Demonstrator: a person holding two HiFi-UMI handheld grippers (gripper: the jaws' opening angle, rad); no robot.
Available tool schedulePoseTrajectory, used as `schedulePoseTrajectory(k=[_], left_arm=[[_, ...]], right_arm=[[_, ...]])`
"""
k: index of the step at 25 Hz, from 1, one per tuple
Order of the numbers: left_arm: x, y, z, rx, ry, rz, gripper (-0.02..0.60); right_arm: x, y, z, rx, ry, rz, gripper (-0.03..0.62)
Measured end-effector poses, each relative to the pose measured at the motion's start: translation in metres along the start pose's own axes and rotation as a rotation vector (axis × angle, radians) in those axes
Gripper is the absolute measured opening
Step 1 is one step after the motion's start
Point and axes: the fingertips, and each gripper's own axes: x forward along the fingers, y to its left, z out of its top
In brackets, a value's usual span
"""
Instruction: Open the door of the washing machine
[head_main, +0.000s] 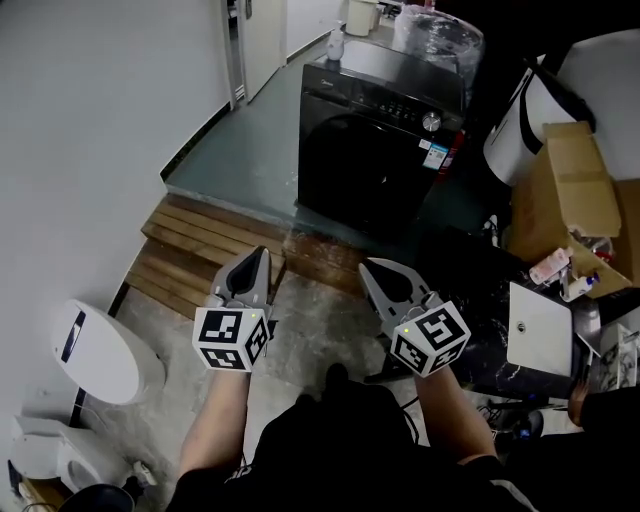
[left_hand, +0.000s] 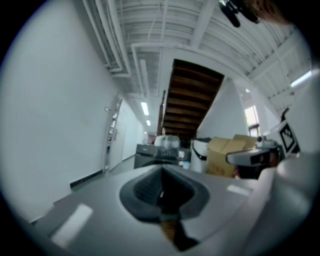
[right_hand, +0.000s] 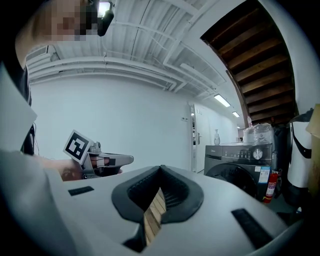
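Note:
A black front-loading washing machine (head_main: 375, 140) stands on the raised grey floor ahead; its round door (head_main: 345, 165) is closed. The right gripper view shows the washing machine (right_hand: 240, 165) at right with the door (right_hand: 232, 176) closed, and the left gripper view shows the washing machine (left_hand: 160, 156) far off. My left gripper (head_main: 262, 254) and right gripper (head_main: 368, 267) are side by side, well short of the machine, pointing toward it. Both are shut with nothing between the jaws. Seen from the right gripper, the left gripper (right_hand: 129, 159) is at left.
Wooden steps (head_main: 195, 255) lead up to the grey platform (head_main: 250, 140). A white toilet-like unit (head_main: 95, 350) sits at the lower left. Cardboard boxes (head_main: 575, 185), a white panel (head_main: 540, 330) and clutter fill the right side. A red extinguisher (right_hand: 270, 189) stands beside the machine.

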Motion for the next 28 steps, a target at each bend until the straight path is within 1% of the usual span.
schedulePoseTrajectory(k=[4, 8, 14, 17, 21, 28], left_arm=[[0.029, 0.005, -0.005, 0.003, 0.017, -0.017, 0.009], [0.07, 0.018, -0.005, 0.013, 0.032, -0.015, 0.009], [0.151, 0.03, 0.011, 0.023, 0.038, -0.033, 0.009], [0.194, 0.023, 0.015, 0.021, 0.047, -0.067, 0.009], [0.252, 0.015, 0.009, 0.018, 0.077, -0.113, 0.009], [0.34, 0.001, -0.009, 0.02, 0.135, -0.198, 0.009]], right_arm=[[0.02, -0.027, -0.01, 0.043, -0.005, -0.007, -0.009], [0.05, -0.059, -0.016, 0.067, -0.012, 0.003, -0.008], [0.089, -0.136, -0.01, 0.09, -0.019, -0.034, -0.008], [0.105, -0.174, -0.007, 0.095, -0.017, -0.047, -0.009], [0.122, -0.217, -0.011, 0.112, -0.018, -0.071, -0.008], [0.143, -0.282, -0.039, 0.166, 0.005, -0.123, -0.008]])
